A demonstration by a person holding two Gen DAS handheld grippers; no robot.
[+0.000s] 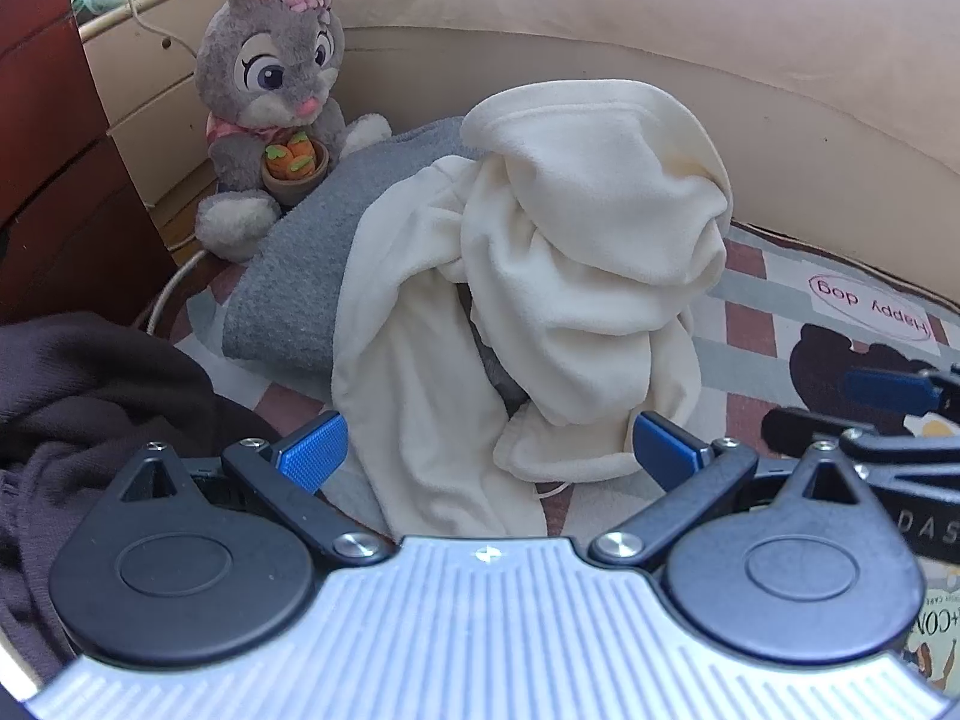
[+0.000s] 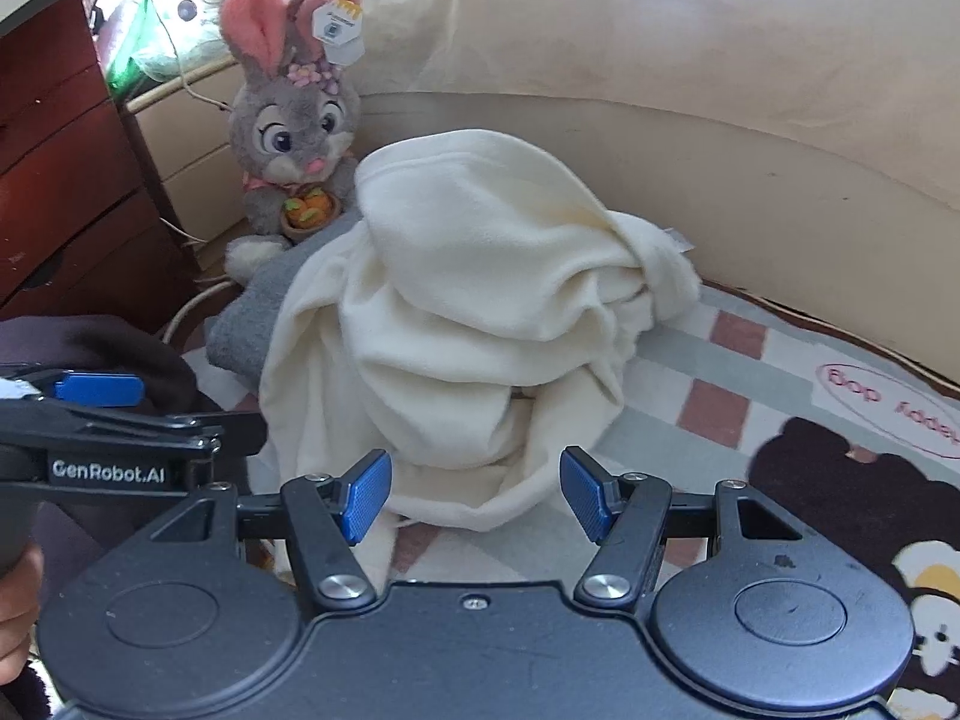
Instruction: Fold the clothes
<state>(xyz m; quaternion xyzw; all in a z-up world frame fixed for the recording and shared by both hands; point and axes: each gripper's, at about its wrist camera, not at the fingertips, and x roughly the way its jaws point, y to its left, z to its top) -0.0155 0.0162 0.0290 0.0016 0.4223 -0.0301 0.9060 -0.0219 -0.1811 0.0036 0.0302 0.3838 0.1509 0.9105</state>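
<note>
1. Far left of the cream garment, a dark red wooden cabinet stands at the edge of the bed; a dark brown knitted garment lies bunched in front of it.
2. The left gripper points down at the near hem of the cream garment; its blue fingers stand wide apart and hold nothing, though a fold of the cloth lies between them. In the right wrist view its black side reads "GenRobot.AI", with a hand below.
3. Behind and to the left of the cream garment sits a grey plush rabbit with pink ears, holding a small pot of carrots; a white hexagonal tag hangs from one ear, its print too small to read.
4. A folded grey garment lies partly under the left side of the cream garment.
5. The cream garment is heaped, unfolded, on the patterned bed cover, against a beige padded headboard.
6. The right gripper faces the heap's near edge, fingers spread wide, gripping nothing.
7. Right of the cream garment, the cover shows a pink oval with "Happy dog" upside down, above a dark cartoon figure.
</note>
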